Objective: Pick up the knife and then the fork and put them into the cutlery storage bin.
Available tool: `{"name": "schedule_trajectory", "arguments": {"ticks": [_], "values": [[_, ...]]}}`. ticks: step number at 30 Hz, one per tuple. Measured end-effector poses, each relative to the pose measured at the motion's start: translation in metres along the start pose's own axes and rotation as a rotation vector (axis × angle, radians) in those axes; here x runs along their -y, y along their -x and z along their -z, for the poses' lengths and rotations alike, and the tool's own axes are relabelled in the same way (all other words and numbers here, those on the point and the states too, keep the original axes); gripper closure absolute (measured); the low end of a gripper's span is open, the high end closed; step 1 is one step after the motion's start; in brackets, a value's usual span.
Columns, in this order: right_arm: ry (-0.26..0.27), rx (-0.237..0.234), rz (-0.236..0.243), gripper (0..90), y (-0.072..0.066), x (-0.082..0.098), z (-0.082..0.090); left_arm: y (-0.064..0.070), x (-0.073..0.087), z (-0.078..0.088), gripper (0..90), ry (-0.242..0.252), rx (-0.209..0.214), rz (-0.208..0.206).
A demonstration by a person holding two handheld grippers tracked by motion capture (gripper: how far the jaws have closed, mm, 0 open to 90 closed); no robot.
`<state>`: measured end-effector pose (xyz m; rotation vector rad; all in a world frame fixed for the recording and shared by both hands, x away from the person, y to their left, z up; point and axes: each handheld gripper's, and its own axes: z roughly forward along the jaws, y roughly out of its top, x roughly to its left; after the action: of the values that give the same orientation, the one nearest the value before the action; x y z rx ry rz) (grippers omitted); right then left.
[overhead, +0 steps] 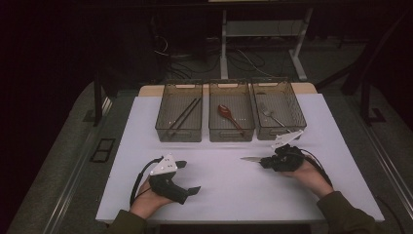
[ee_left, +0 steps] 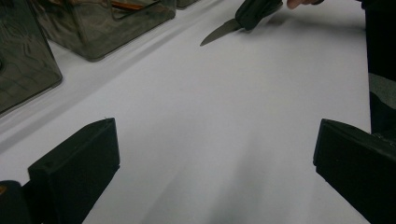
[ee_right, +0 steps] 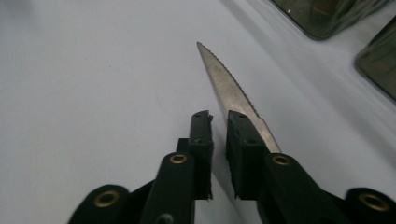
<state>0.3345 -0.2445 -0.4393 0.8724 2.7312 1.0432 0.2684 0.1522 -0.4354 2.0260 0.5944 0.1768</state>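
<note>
Two tools are in your hands: your right tool (ee_right: pixel 219 123), jaws slightly parted, has the knife (ee_right: pixel 229 91) beside one jaw over the bench (overhead: pixel 234 180); your left tool (overhead: pixel 187 176) gapes wide, holding nothing.

A silver serrated knife (ee_right: pixel 227 88), a red spoon (overhead: pixel 227 113), smoky-grey bins (overhead: pixel 179 111), a white table (overhead: pixel 229 185).

Dim room, grey floor (overhead: pixel 58 165), white table (overhead: pixel 229 185), tangled cables (overhead: pixel 243 61)

Serrated knife (ee_right: pixel 227 88) of dull, scuffed metal, matt black plastic tool (ee_right: pixel 219 140), smooth white table (overhead: pixel 234 190), translucent smoky plastic bins (overhead: pixel 178 112)
</note>
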Motion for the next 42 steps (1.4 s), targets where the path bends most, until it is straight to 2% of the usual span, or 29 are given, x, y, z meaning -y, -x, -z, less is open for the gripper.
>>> {"name": "schedule_trajectory", "arguments": {"ticks": [3,8,10,12,15,22,28,36,42], "values": [[-0.020,-0.001,0.011,72.3,0.004,-0.003,0.010,0.000,0.000,0.001,0.0,0.000,-0.001,0.000],[-0.100,-0.015,0.021,61.9,0.013,-0.008,0.020,0.001,0.000,0.000,0.0,-0.001,0.000,-0.002],[-0.120,-0.021,0.029,60.0,0.016,-0.010,0.023,0.000,0.000,0.000,0.0,-0.001,0.000,-0.001],[-0.145,-0.004,0.042,59.3,0.017,-0.012,0.026,0.001,0.000,0.000,0.0,-0.002,0.000,0.000],[-0.185,-0.003,0.080,59.2,0.020,-0.013,0.028,0.001,0.000,0.000,0.0,-0.001,0.000,-0.001],[-0.365,-0.002,0.159,57.2,0.024,-0.019,0.028,0.001,0.000,-0.001,0.0,-0.004,0.001,-0.001],[-0.462,-0.002,0.192,61.6,0.031,-0.020,0.025,0.001,0.000,-0.001,0.0,-0.005,0.001,-0.001],[-0.527,-0.022,0.248,70.9,0.032,-0.024,0.017,0.001,0.000,-0.001,0.0,-0.005,0.002,-0.001],[-0.580,-0.028,0.285,74.3,0.031,-0.027,0.009,0.001,0.000,-0.001,0.0,-0.004,0.002,0.000]]}}
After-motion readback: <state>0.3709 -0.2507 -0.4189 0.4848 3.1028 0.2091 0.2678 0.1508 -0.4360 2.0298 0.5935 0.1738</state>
